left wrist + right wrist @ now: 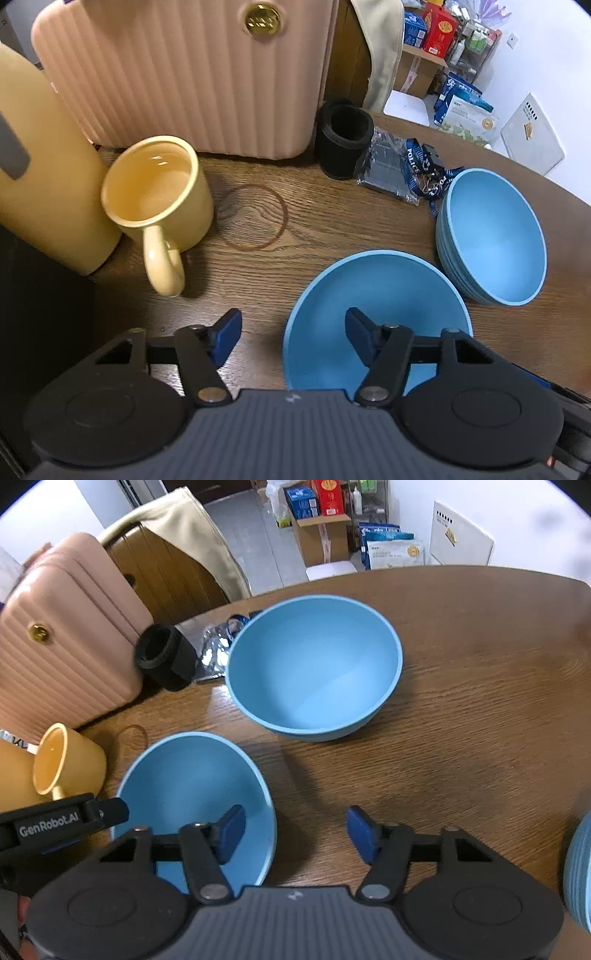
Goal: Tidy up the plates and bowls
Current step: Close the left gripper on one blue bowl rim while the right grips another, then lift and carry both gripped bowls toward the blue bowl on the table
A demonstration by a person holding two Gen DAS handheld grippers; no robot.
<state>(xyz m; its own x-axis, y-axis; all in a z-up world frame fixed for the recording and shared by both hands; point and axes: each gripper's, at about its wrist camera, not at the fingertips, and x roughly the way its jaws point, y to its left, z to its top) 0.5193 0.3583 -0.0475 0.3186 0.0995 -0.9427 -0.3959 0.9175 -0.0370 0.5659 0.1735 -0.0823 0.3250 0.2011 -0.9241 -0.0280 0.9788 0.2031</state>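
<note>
A blue bowl point(376, 295) point(192, 775) sits on the wooden table point(461, 738) close in front of both grippers. My left gripper point(293, 338) is open and straddles the bowl's left rim: one fingertip is inside the bowl, the other over the table. My right gripper point(297, 832) is open over the opposite rim in the same way. Neither pair of pads touches the rim. Behind stands a second blue bowl point(495, 236) point(314, 664), which in the left wrist view looks nested on others. The left gripper's body point(74, 819) shows at the left of the right wrist view.
A yellow mug point(159, 195) and a yellow jug point(44, 177) stand at the left, a pink ribbed case point(192, 74) behind them. A black cup point(345, 140), a plastic pouch point(388, 166) and a blue lanyard point(428, 173) lie at the back. A blue ribbed object point(578, 871) sits at the right edge.
</note>
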